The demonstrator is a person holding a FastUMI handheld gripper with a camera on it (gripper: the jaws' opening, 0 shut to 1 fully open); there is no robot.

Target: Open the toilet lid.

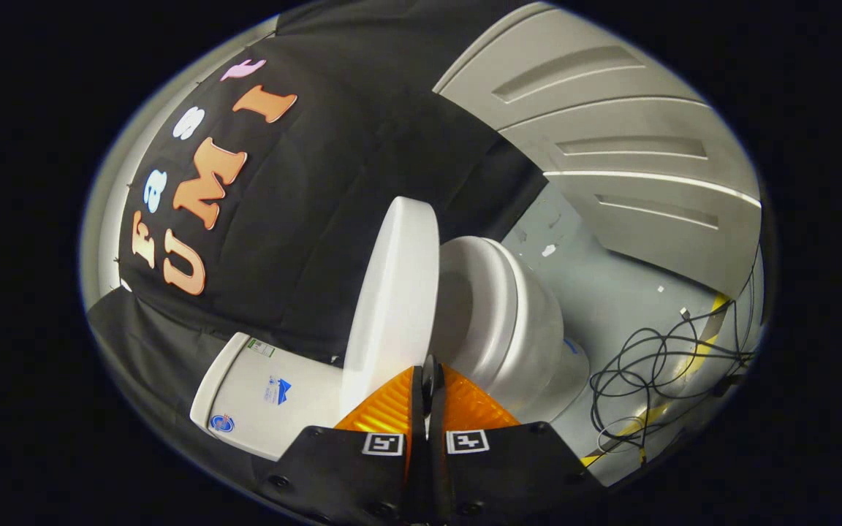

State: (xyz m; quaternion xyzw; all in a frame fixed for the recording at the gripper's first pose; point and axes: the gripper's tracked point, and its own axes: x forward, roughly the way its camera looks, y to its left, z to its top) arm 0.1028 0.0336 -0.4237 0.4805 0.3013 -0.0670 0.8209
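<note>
The view is rolled to one side. A white toilet stands ahead, and its lid (395, 292) is lifted well off the seat (490, 292), leaving a wide gap over the bowl (531, 343). The lid leans toward the tank (267, 394), which sits against the black cloth wall. My gripper (430, 365) is shut, its two fingers pressed together with nothing between them. Its tips sit right at the lid's rim, at the gap between lid and seat; I cannot tell whether they touch the rim.
A tangle of black cables (647, 365) lies on the grey floor (611, 292) beyond the bowl, near a strip of yellow tape (713, 307). A white panelled door (611, 146) stands past the toilet.
</note>
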